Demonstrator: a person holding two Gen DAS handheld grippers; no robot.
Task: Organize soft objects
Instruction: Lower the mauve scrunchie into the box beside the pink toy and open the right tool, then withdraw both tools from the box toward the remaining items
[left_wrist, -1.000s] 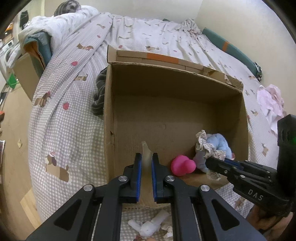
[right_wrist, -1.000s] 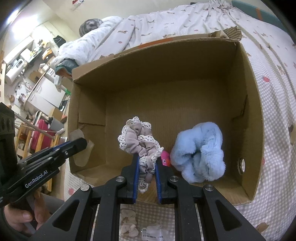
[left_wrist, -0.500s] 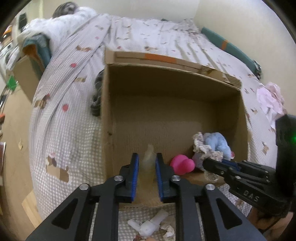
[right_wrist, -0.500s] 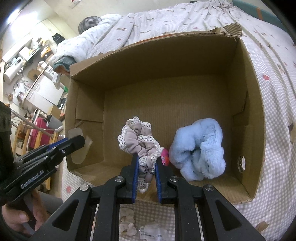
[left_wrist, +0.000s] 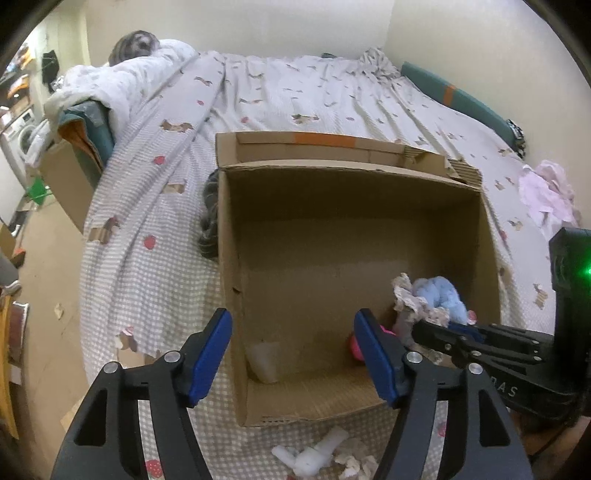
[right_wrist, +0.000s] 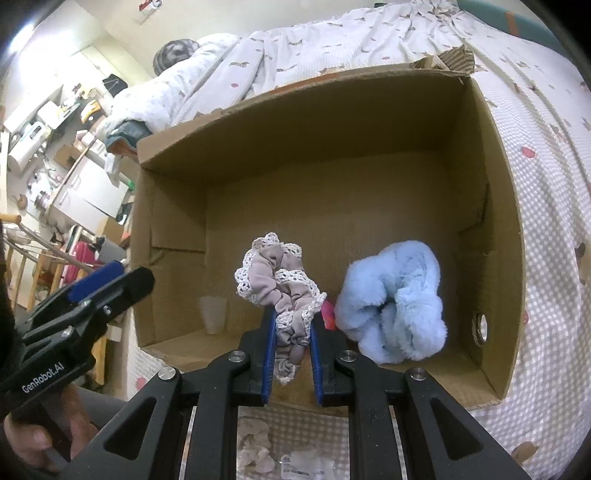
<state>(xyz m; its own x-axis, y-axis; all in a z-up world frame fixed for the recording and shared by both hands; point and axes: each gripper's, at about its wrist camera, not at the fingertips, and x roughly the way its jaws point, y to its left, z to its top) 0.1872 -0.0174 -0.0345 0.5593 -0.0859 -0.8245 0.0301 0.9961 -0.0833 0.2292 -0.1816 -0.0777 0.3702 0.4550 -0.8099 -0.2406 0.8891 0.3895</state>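
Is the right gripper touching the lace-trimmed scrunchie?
Touching. The right wrist view shows the right gripper with both blue pads pressed against the lace-trimmed scrunchie, which bunches between them above the cardboard box.

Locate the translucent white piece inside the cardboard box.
The translucent white piece lies in the cardboard box's near-left corner, against the left wall, apart from the pink toy.

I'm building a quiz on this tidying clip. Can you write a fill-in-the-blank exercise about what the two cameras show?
1. The right gripper is shut on a lace-trimmed ____.
2. The fluffy blue thing lies inside the cardboard ____.
3. The box sits on a ____.
4. Nothing is between the left gripper fingers, which are ____.

Missing words: scrunchie; box; bed; opening
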